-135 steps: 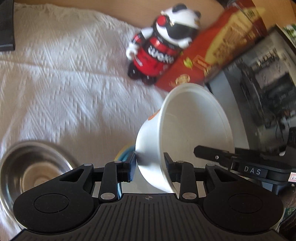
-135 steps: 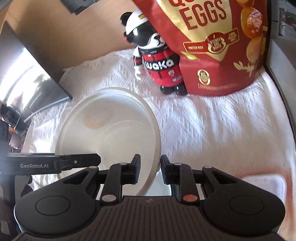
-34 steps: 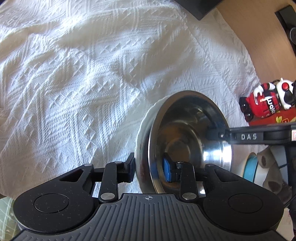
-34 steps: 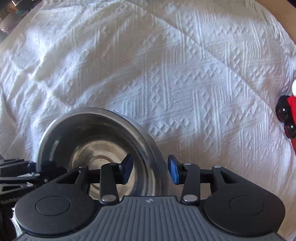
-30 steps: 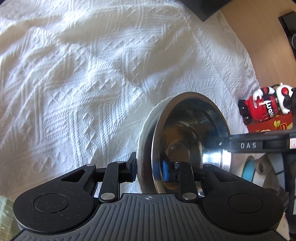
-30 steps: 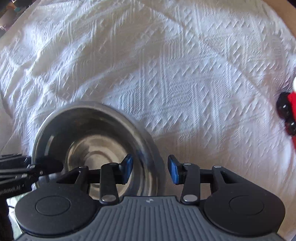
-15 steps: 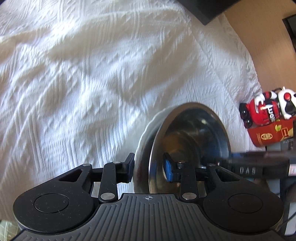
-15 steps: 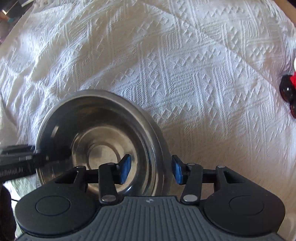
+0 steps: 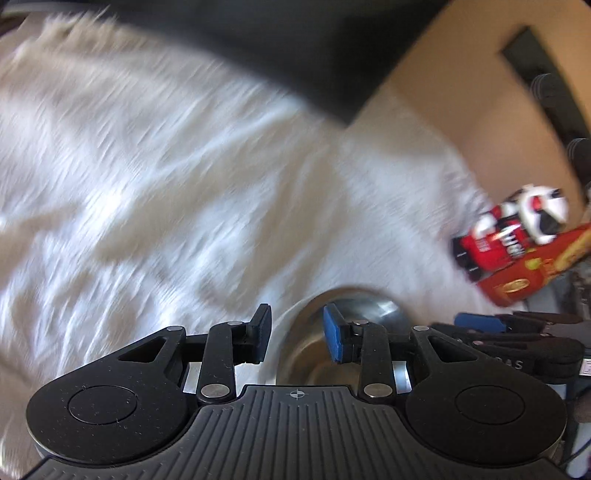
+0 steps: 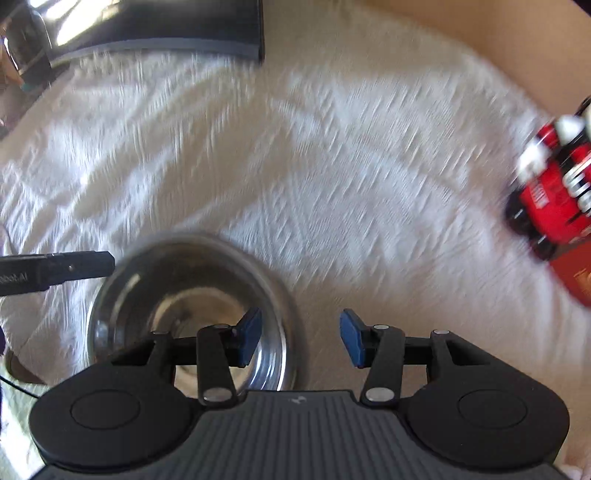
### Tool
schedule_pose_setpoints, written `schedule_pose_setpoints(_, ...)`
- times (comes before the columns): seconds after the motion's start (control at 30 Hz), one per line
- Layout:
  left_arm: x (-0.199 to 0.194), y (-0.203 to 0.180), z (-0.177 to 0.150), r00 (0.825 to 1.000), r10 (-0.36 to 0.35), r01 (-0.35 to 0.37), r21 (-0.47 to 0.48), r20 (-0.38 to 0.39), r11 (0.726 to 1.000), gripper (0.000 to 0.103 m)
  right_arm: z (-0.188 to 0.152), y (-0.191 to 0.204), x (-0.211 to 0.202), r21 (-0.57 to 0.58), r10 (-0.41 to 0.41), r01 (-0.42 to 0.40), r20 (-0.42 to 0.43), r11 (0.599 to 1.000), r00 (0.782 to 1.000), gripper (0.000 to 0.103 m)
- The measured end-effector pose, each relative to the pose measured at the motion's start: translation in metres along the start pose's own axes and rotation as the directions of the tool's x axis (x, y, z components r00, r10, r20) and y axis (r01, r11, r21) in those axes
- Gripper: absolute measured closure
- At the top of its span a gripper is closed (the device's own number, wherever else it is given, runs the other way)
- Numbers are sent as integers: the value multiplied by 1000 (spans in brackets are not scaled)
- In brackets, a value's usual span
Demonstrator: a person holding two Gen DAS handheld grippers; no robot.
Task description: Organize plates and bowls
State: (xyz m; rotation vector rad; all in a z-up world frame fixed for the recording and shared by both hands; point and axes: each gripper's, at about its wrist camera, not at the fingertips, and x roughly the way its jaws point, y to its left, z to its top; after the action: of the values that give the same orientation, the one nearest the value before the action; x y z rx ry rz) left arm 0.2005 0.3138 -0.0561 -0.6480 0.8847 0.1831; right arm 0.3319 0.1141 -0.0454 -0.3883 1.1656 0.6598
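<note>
A steel bowl rests upright on the white textured cloth; the frames are blurred, and I cannot pick out the white bowl it sat in a moment ago. My right gripper hangs open above its right rim, pads clear of the metal. In the left wrist view the steel bowl shows behind the right finger of my left gripper. Its jaws are closing slightly with nothing pressed between them. The other gripper's fingers reach in from the right there, and the left one's finger shows at the bowl's left.
A red, black and white toy figure stands against a red snack bag at the right of the cloth. A dark flat slab lies along the far edge, with a tan wooden surface beyond.
Both grippers have let go of the steel bowl's rim and risen. The bowl now sits lower and smaller in both views, and more of the far edge shows.
</note>
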Motion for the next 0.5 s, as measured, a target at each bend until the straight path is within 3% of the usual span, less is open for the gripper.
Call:
schedule_pose_setpoints(0.17,-1,-45,10,994,-108,105,134,14,985,68,-7,-13,-49,62,-56,44,218,997,974,55)
schedule_pose_setpoints(0.3,3,-90,0,984,-174,178,242,-36,954,68,-27,-38,-89,154,-146,94,371,984,917,51)
schedule_pose_setpoints(0.37,6,-111,-9,973,-216,229,278,-78,933,68,-40,-56,-104,202,-183,108,401,973,898,50)
schedule_pose_setpoints(0.5,13,-151,-30,955,-254,291,327,-151,899,68,-68,-96,-118,252,-224,139,351,958,909,50)
